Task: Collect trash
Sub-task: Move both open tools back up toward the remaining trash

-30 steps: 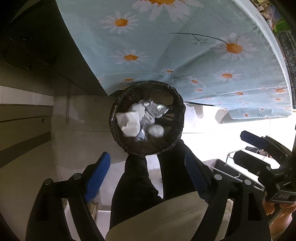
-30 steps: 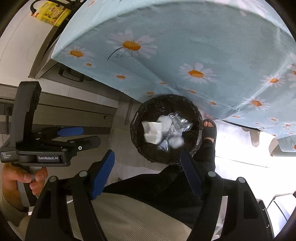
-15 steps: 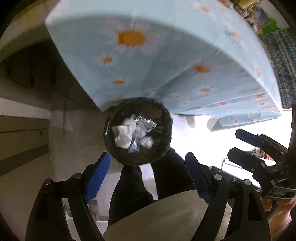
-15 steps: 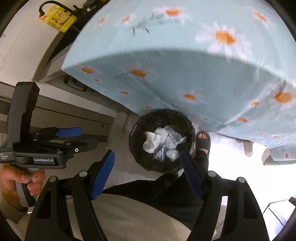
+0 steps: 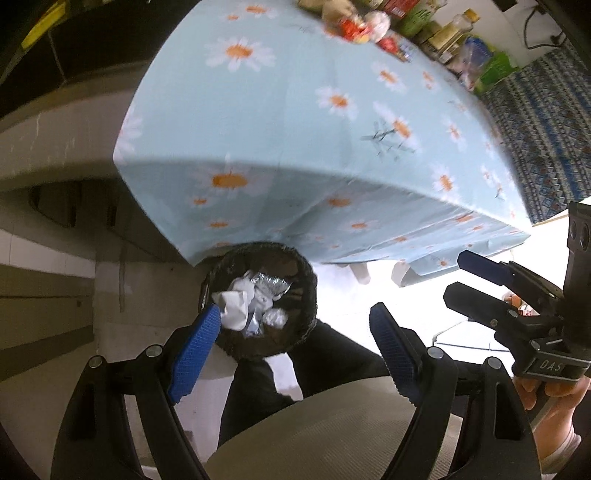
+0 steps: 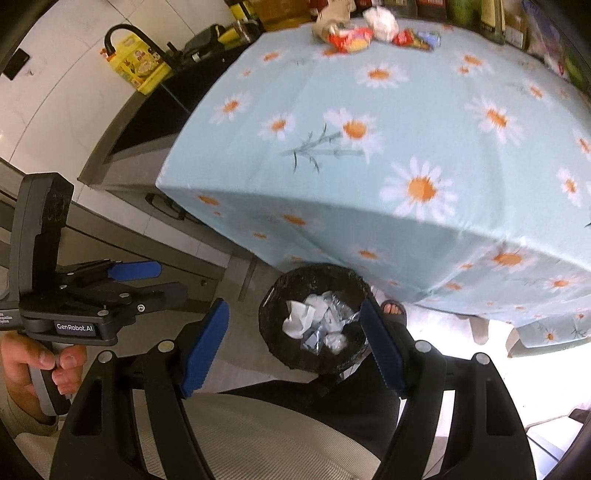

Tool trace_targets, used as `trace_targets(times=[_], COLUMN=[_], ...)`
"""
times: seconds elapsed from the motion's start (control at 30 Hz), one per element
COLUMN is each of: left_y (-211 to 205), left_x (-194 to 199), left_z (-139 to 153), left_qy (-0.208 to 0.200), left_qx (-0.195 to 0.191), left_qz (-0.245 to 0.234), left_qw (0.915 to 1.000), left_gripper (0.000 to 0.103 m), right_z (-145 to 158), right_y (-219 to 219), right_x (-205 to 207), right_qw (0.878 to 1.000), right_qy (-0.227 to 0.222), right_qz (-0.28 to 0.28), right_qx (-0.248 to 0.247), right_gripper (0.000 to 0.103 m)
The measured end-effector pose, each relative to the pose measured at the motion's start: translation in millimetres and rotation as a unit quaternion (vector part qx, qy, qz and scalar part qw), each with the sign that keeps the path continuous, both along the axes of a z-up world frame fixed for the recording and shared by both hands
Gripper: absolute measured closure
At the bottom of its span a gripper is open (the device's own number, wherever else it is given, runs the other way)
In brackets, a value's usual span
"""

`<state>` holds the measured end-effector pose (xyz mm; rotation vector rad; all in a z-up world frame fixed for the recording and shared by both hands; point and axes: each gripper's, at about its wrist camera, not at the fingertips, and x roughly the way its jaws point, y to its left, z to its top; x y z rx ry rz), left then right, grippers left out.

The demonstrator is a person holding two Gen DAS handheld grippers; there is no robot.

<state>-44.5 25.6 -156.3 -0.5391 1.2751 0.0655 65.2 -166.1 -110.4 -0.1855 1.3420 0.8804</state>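
Note:
A black trash bin [image 5: 303, 288] stands on the floor under the table edge, holding crumpled white paper [image 5: 236, 306] and foil; it also shows in the right wrist view [image 6: 273, 332]. My left gripper [image 5: 291, 332] is open and empty, above the bin. My right gripper [image 6: 295, 336] is open and empty, also above the bin. More trash lies at the far end of the daisy tablecloth: red wrappers [image 6: 349, 38] and a crumpled white paper ball [image 6: 380, 18]. Each gripper shows in the other's view, the right [image 5: 476, 275] and the left [image 6: 147, 280].
The table with the light blue daisy cloth [image 6: 406, 129] fills the upper view. Bottles and packets [image 5: 454, 33] line its far edge. A dark counter with a yellow container [image 6: 138, 66] is at left. The person's legs and a sandalled foot [image 6: 393, 310] are beside the bin.
Both grippers have risen and tilted up away from the bin. The tabletop and the trash on it have come into view. Both stay open.

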Motion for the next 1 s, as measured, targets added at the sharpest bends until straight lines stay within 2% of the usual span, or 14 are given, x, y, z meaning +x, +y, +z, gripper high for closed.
trace_targets(times=[0.33, 0.7, 1.0], left_y=[11.9, 13.8, 14.4], left_x=[23.8, 65.3, 112.8], left_z=[38.2, 60.1, 85.8], left_qy=[-0.044, -0.054, -0.078], left_qx=[0.013, 0.032, 0.053], left_qz=[0.013, 0.023, 0.046], left_qw=[0.9989, 0.9977, 0.9945], left_gripper=[0.023, 0.023, 0.023], right_z=[39.9, 52.5, 64.4], right_y=[-0.2, -3.7, -0.5], right_x=[45.8, 102.2, 171.0], right_qw=[0.998, 0.997, 0.996], right_qy=[-0.057, -0.069, -0.087], right_qz=[-0.017, -0.011, 0.009], right_qx=[0.014, 0.021, 0.026], right_gripper=[0.030, 0.027, 0.026])
